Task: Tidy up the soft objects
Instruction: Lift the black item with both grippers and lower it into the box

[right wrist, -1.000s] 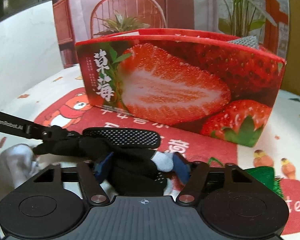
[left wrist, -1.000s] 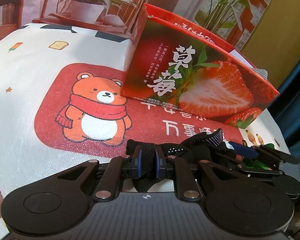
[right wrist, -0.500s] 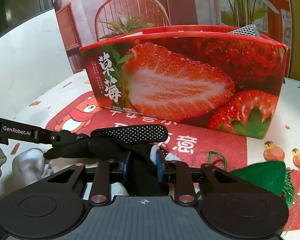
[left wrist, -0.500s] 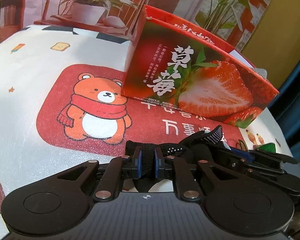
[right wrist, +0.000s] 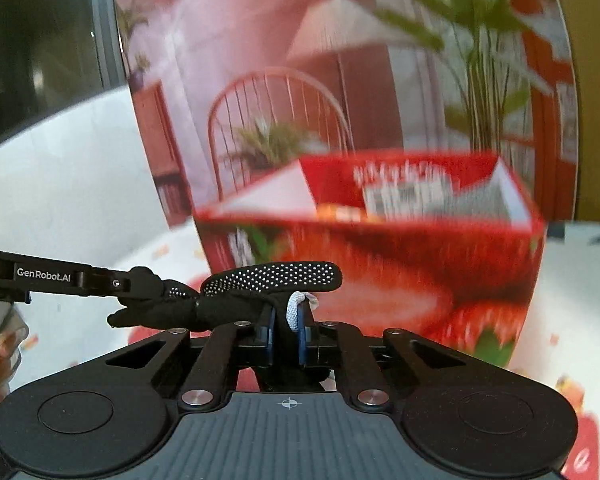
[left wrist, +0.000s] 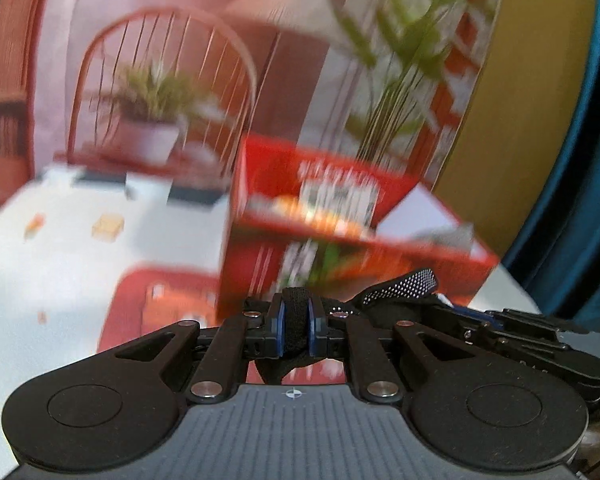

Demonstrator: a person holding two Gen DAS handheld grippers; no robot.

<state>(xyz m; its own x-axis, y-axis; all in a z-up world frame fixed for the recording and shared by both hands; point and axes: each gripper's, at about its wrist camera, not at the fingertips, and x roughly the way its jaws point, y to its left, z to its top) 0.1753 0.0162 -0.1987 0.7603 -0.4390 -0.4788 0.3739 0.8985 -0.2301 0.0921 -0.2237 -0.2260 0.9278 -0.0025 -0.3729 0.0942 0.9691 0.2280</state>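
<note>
Left wrist view: left gripper [left wrist: 295, 322] is pinching the black glove [left wrist: 400, 284]; right gripper [right wrist: 286, 330] is pinching its other end, before the red box [right wrist: 380, 232]

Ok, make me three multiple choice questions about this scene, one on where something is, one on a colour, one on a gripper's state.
1. Where is the strawberry box relative to the black dotted glove?
A. behind it
B. under it
C. inside it

2. What colour are the box's outer walls?
A. blue
B. red
C. white

3. What is the left gripper doing?
A. standing wide open
B. shut on the glove
C. gripping the box

Answers: 1 A, the box stands beyond the glove. 2 B, red strawberry print. 3 B, both pads pinch black fabric.
</note>
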